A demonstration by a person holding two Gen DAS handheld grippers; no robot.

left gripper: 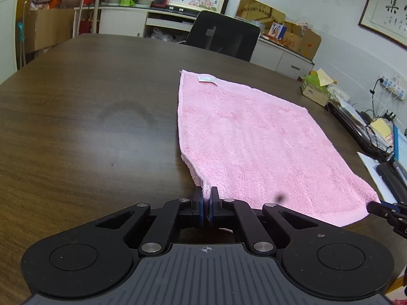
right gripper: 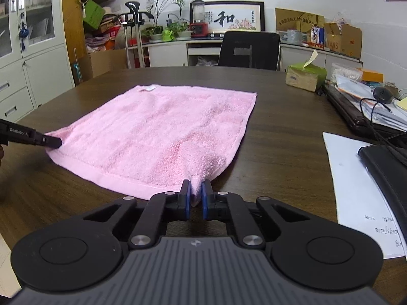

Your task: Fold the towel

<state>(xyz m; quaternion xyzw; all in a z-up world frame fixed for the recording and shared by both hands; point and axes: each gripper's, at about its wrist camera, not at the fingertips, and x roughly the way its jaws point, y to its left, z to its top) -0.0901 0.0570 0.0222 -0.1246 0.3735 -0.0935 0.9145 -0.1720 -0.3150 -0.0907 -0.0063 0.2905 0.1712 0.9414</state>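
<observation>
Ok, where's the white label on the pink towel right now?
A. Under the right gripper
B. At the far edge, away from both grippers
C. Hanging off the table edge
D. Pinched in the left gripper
B: the white label sits on the far edge of the pink towel, while the left gripper and right gripper pinch its near corners.

Dark wood-grain table [right gripper: 279, 132] with rounded far edge, carrying cloth and desk clutter.

Spread flat across the middle: pink towel [right gripper: 162, 132], white label at its far edge, two near corners raised off the wood. Along the right side: tissue box [right gripper: 305, 76], stacked papers [right gripper: 376, 106], black cable, white sheet [right gripper: 356, 178] with a dark flat case [right gripper: 386, 160] on top.
</observation>
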